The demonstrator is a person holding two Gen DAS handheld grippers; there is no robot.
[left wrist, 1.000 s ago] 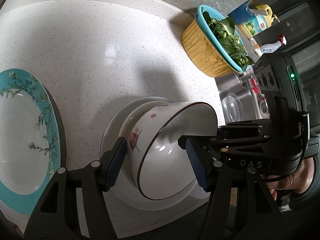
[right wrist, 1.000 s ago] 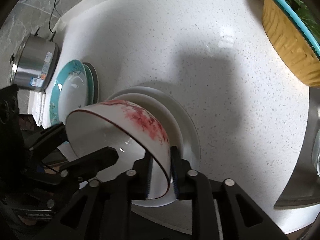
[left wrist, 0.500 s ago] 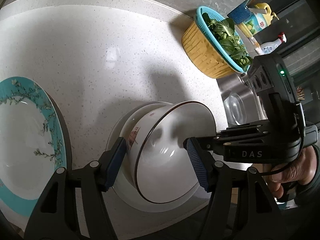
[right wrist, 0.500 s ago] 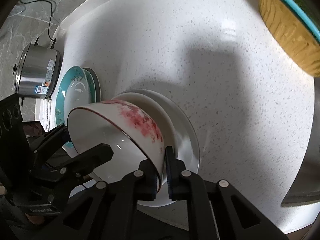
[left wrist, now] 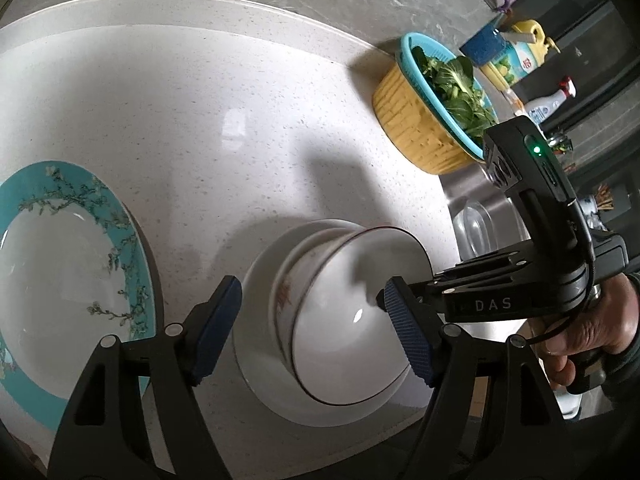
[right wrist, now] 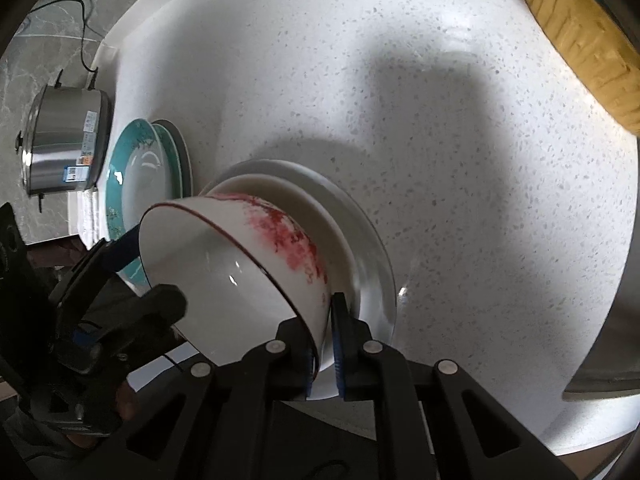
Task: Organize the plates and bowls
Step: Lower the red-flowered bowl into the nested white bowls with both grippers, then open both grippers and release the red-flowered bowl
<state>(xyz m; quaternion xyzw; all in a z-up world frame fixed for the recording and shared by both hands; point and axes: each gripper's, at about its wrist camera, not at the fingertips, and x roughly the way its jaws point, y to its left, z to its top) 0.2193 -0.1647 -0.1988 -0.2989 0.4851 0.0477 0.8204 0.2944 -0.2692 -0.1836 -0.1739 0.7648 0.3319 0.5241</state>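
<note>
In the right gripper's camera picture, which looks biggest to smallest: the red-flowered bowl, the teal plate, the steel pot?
1. Red-flowered bowl, though it is nearest the camera, which inflates it.
2 and 3. Teal plate and steel pot look alike; no ranking.

White letters "DAS" legible on right gripper body; pot and bottle labels unreadable.
</note>
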